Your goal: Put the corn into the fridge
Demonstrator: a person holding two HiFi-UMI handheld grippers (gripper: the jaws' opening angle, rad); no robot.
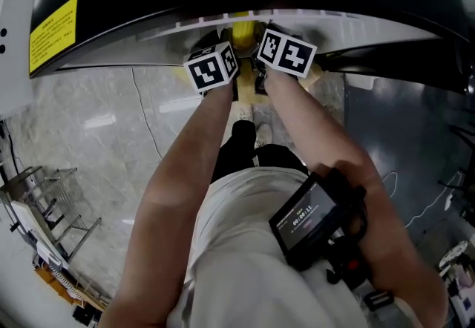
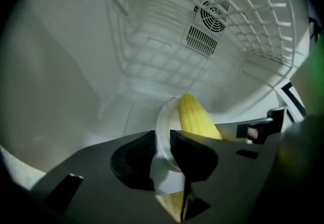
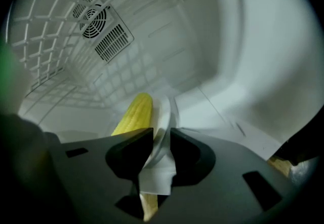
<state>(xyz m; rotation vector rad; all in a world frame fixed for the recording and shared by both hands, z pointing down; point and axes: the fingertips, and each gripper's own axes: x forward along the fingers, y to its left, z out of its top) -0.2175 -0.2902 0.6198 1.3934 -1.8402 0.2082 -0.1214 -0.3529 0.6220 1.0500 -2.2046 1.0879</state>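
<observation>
A yellow corn cob (image 2: 195, 119) lies on a white plate (image 2: 164, 124) that is held inside the white fridge. My left gripper (image 2: 162, 139) is shut on the plate's rim, with the corn just right of its jaws. My right gripper (image 3: 161, 139) is shut on the opposite rim of the plate (image 3: 165, 114), and the corn (image 3: 134, 114) lies to its left. In the head view both marker cubes (image 1: 213, 67) (image 1: 286, 52) sit side by side at the fridge opening. A bit of the corn (image 1: 241, 30) shows between them.
The fridge's back wall carries a fan vent (image 2: 210, 17) (image 3: 101, 25). A white wire shelf (image 2: 253, 10) (image 3: 40, 40) hangs above. The black fridge top bears a yellow label (image 1: 52, 33). A metal rack (image 1: 44, 208) stands on the marble floor at left.
</observation>
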